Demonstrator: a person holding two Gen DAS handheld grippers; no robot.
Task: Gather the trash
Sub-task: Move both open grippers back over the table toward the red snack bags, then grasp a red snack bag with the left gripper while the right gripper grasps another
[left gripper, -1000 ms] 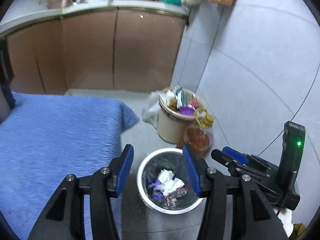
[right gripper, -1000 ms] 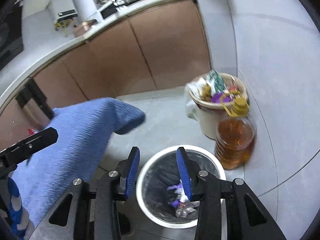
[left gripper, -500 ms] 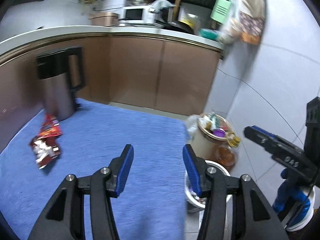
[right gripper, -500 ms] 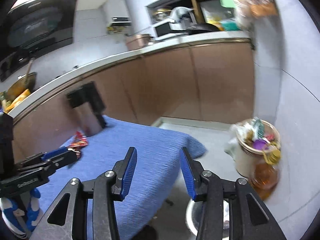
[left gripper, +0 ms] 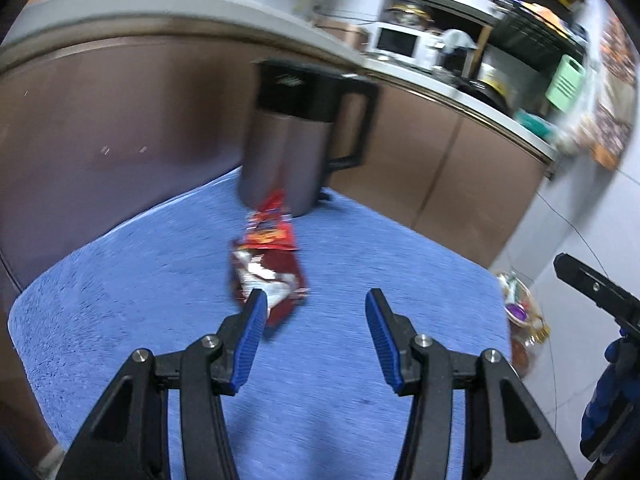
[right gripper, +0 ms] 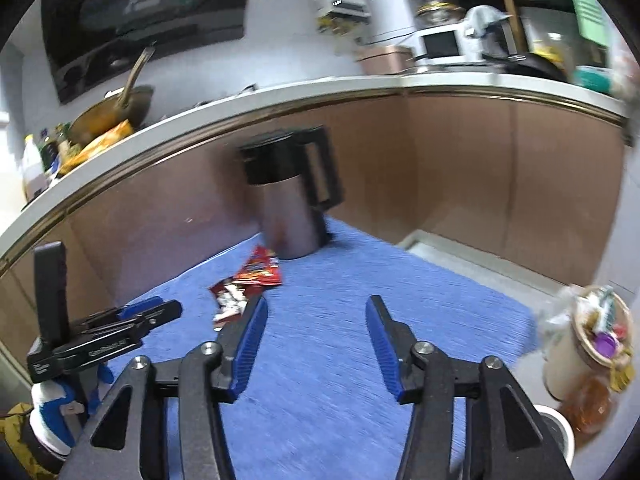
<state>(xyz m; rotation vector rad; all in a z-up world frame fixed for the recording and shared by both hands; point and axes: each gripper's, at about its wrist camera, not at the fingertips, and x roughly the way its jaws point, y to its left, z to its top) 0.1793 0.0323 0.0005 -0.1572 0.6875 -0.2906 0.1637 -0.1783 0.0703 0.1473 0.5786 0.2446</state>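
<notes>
Two snack wrappers lie on the blue cloth-covered table point(left gripper: 160, 320), just in front of a kettle. The far one is an orange-red wrapper point(left gripper: 272, 234), also in the right wrist view point(right gripper: 260, 270). The near one is a dark red and silver wrapper point(left gripper: 266, 280), also in the right wrist view point(right gripper: 230, 302). My left gripper point(left gripper: 316, 300) hovers open over the cloth, its left fingertip just short of the dark wrapper. My right gripper point(right gripper: 318, 304) is empty and its jaws are opening, with the wrappers ahead to the left. A white bin rim point(right gripper: 558, 420) shows at lower right.
A steel kettle with a black lid and handle point(left gripper: 292, 148) stands on the table's far side. Brown cabinets and a cluttered counter point(right gripper: 280, 96) run behind it. On the floor to the right are a full basket of rubbish point(right gripper: 592, 340) and an oil bottle point(right gripper: 588, 404).
Both views have swung up and left from the floor bin to the table. The kettle and wrappers now lie ahead. The right gripper's jaws stand wider apart.
</notes>
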